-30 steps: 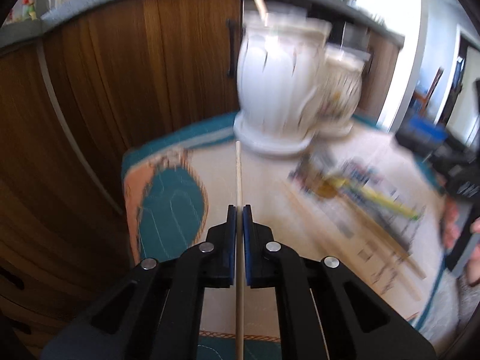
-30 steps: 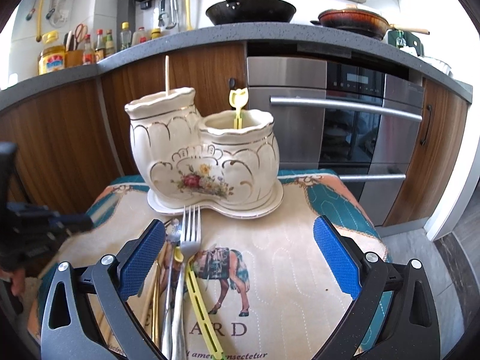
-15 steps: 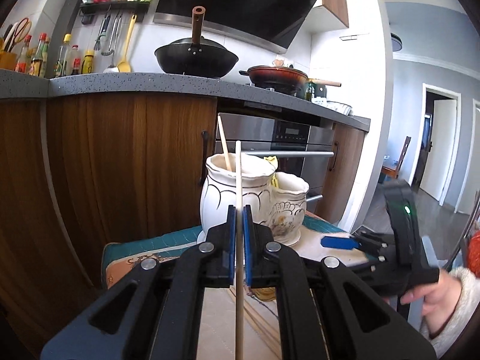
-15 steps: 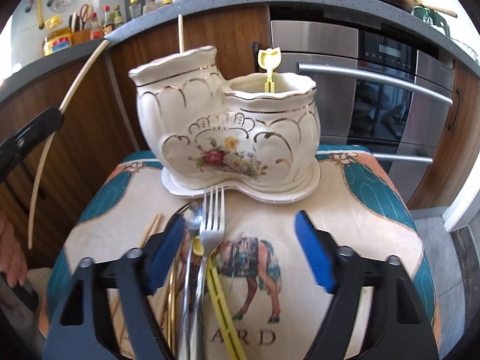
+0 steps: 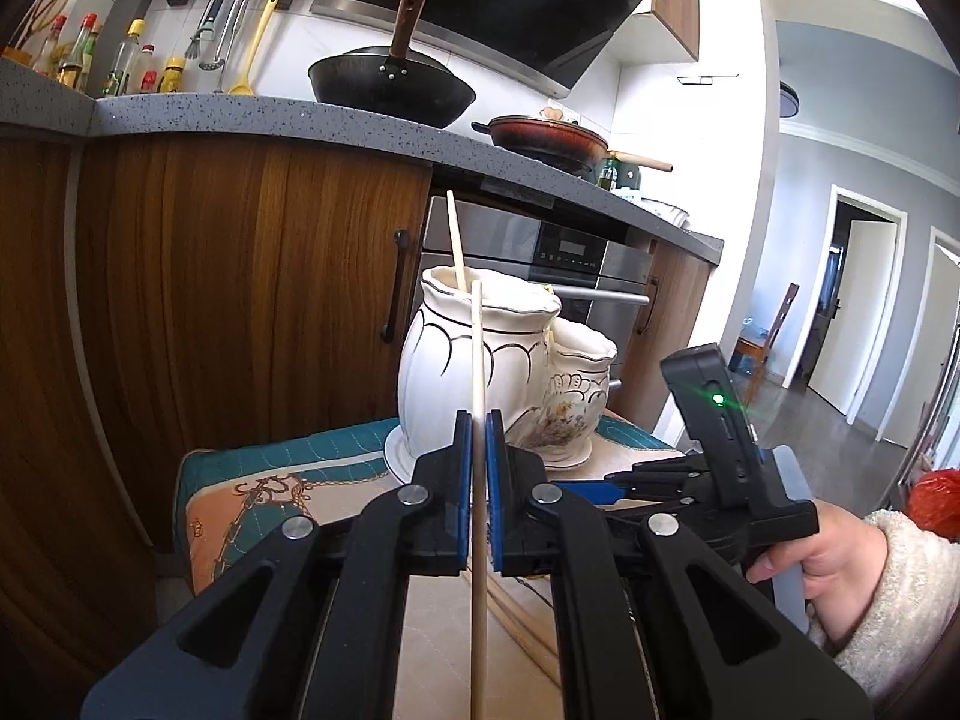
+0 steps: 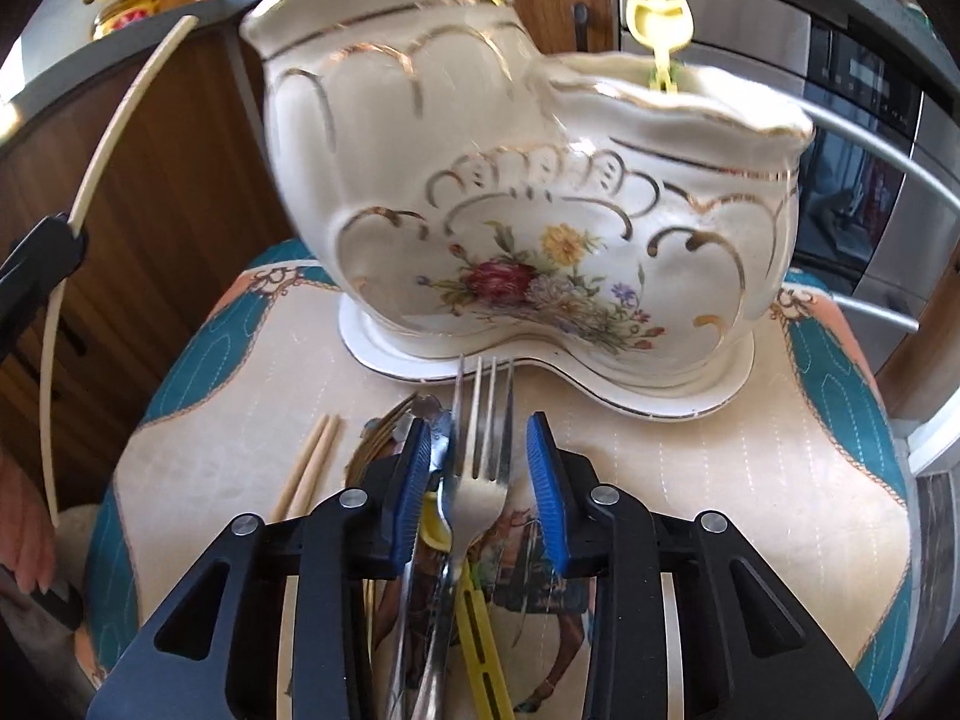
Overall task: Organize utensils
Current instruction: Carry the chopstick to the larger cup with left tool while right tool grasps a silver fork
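My left gripper [image 5: 474,450] is shut on a pale chopstick [image 5: 477,354] and holds it upright, in front of the taller pot of a cream two-pot ceramic holder [image 5: 474,354]. Another chopstick [image 5: 456,246] stands in that pot. In the right wrist view the holder [image 6: 540,192] is close, with a yellow utensil [image 6: 659,24] in its shorter pot. My right gripper [image 6: 480,462] is partly open, its jaws either side of a steel fork [image 6: 483,444] lying on the mat, not touching it. The held chopstick [image 6: 102,168] shows at far left.
The fork lies in a pile with a spoon [image 6: 432,420], a yellow-handled utensil [image 6: 480,630] and loose chopsticks [image 6: 312,468] on a teal and cream mat [image 6: 750,480]. Wooden cabinets [image 5: 240,300] and an oven [image 5: 570,252] stand behind. The right gripper body [image 5: 720,468] is right of the holder.
My right gripper has moved forward and down over the fork, and its jaws have narrowed. My left gripper has tilted up, then drawn closer to the holder, with the chopstick upright.
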Demonstrator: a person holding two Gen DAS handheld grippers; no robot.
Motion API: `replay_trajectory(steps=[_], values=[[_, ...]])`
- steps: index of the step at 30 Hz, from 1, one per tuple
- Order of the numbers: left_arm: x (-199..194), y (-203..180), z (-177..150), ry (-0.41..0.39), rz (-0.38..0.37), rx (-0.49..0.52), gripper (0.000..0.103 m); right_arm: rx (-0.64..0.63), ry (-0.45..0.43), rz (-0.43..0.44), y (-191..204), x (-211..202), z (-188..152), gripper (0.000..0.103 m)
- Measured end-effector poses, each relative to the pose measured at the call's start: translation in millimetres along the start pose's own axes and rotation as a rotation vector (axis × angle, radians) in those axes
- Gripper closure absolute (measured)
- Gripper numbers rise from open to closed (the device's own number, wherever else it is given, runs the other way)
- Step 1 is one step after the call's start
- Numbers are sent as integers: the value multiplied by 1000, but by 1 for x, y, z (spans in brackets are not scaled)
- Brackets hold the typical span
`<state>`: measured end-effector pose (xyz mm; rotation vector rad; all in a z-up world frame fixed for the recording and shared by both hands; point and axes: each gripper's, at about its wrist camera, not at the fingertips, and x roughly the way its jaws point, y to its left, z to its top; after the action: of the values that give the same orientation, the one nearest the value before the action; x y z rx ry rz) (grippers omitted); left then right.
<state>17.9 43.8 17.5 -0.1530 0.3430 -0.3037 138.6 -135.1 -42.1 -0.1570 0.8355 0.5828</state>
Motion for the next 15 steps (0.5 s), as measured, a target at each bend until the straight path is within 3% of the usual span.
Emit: replay_trajectory(steps=[6, 8, 9, 15], values=[[0, 3, 0, -1, -12, -8, 99, 40, 34, 42, -7, 11, 4, 68], [-1, 4, 0, -3, -10, -9, 99, 42, 31, 43, -7, 11, 4, 73], [0, 4, 0, -3, -9, -10, 99, 40, 24, 43, -4, 8, 1, 80], [-1, 4, 0, -7, -9, -7, 99, 38, -43, 18, -7, -12, -5, 80]])
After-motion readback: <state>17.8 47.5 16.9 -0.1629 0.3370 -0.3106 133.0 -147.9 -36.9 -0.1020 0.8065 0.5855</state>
